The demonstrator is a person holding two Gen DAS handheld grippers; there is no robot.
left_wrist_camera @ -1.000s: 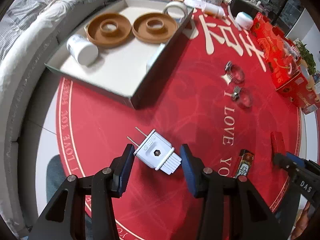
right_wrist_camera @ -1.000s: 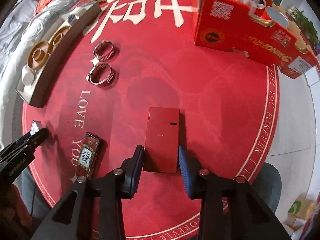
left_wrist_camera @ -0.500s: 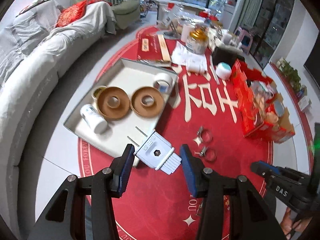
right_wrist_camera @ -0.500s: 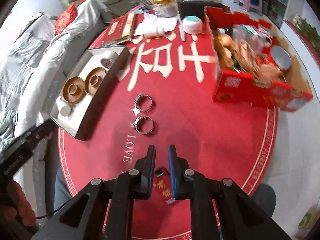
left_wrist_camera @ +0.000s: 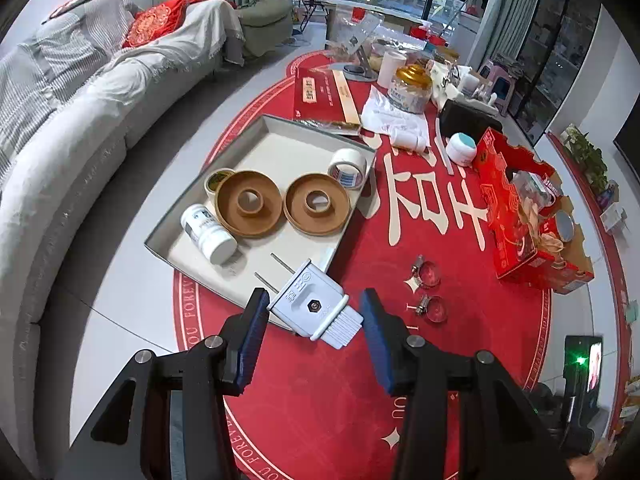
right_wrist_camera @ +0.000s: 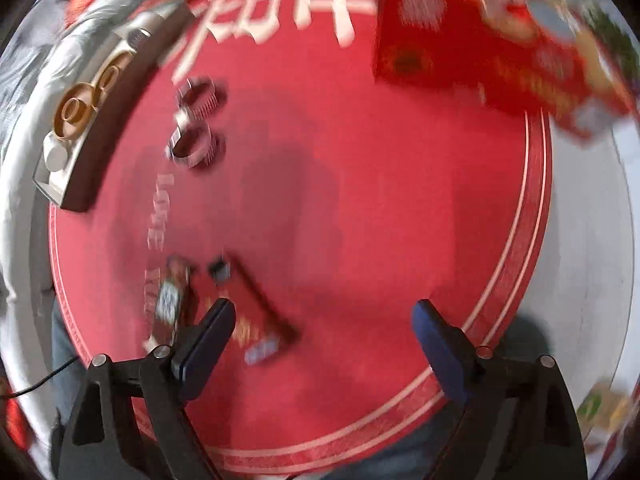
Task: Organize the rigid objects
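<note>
— Red cloth was seen covering the round desk, and the grey tray was set at its far left edge. What was carried by the left hand-held gripper?

— A white plug was clamped between its pads, lifted off the desk, its prongs aimed up-left at the tray, which lay just ahead of it; the long axis ran slantwise across the jaws.

— And the right hand-held gripper?

— Its jaws had just been opened wide, nothing gripped. A red card, blurred, was left on the cloth just ahead of the left pad, beside a small pack.
</note>
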